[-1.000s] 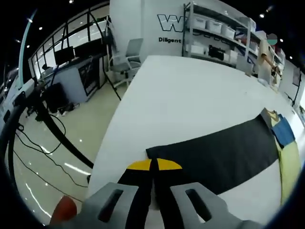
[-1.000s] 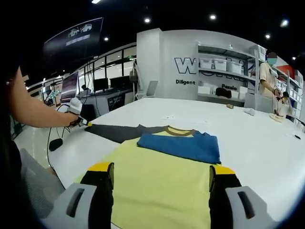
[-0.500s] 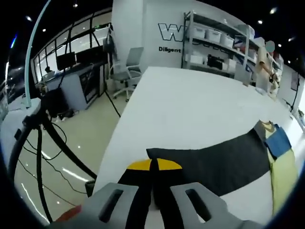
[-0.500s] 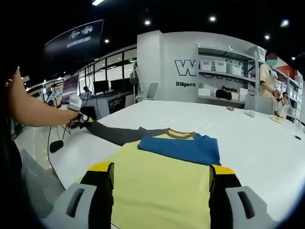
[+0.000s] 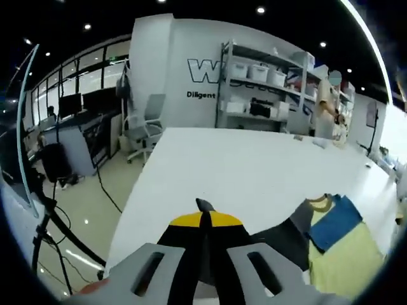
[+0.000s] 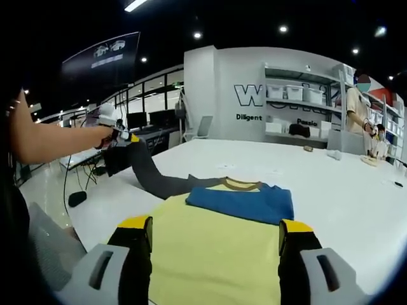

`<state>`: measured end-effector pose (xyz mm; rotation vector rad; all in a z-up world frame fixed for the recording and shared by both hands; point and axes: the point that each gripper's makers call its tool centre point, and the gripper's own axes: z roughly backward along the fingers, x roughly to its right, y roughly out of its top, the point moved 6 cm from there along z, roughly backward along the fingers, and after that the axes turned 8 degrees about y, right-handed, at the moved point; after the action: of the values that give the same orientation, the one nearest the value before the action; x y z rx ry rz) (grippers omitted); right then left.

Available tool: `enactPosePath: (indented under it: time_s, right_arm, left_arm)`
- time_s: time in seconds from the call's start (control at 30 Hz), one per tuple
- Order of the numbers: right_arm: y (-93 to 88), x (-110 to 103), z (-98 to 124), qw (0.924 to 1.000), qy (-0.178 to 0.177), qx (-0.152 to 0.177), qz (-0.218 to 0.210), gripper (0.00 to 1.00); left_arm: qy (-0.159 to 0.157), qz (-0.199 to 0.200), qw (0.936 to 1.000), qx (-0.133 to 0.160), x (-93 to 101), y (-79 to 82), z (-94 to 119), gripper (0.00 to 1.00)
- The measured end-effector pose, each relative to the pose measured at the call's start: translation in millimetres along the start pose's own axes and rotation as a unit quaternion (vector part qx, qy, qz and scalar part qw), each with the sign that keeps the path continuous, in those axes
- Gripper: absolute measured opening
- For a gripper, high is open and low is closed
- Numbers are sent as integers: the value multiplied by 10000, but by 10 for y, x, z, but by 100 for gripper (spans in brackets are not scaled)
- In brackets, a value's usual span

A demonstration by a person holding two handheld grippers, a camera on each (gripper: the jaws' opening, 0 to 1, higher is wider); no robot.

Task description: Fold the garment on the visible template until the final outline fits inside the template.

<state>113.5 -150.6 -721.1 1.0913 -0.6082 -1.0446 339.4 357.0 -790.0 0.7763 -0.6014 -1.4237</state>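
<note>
A yellow shirt point(image 6: 210, 254) lies flat on the white table point(image 6: 343, 203), its blue sleeve point(image 6: 245, 200) folded across the chest. The dark grey sleeve point(image 6: 152, 178) rises from the table to my left gripper point(image 6: 121, 136), held up by a person's arm at the left. In the left gripper view that gripper point(image 5: 205, 219) is shut on the grey sleeve's cuff point(image 5: 204, 205), and the sleeve point(image 5: 280, 238) trails down to the yellow body point(image 5: 346, 260) and blue sleeve point(image 5: 337, 222). My right gripper point(image 6: 216, 225) stands open over the shirt's near part, touching nothing that I can see.
Shelves with boxes point(image 6: 299, 95) line the far wall, and a person point(image 6: 359, 105) stands at the back right. An office chair point(image 5: 143, 127) and desks stand beyond the table's left edge. Bare tabletop point(image 5: 254, 165) stretches beyond the shirt.
My left gripper has lifted the grey sleeve's cuff off the table and up, so the sleeve now hangs in an arc. The right gripper and the shirt body stay put.
</note>
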Motion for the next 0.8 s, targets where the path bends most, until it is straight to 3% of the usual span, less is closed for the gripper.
enactPosePath:
  time_s: [0.2, 0.37, 0.6, 0.77, 0.8]
  right_arm:
    - [-2, -28, -4, 10000, 63, -17, 50, 81]
    - [4, -30, -3, 9999, 89, 1, 61, 81]
    - [41, -38, 11, 9999, 111, 111, 68, 81]
    - [57, -41, 21, 9998, 128, 154, 84, 81]
    - [70, -43, 24, 9997, 138, 193, 78, 80]
  left_arm:
    - [105, 199, 9997, -28, -52, -121, 97, 0]
    - [211, 224, 9993, -197, -104, -245, -9, 0]
    - [154, 342, 9990, 242, -60, 64, 176, 0]
    - [1, 244, 9985, 497, 92, 319, 303, 0]
    - [-62, 219, 9979, 612, 164, 431, 359, 0]
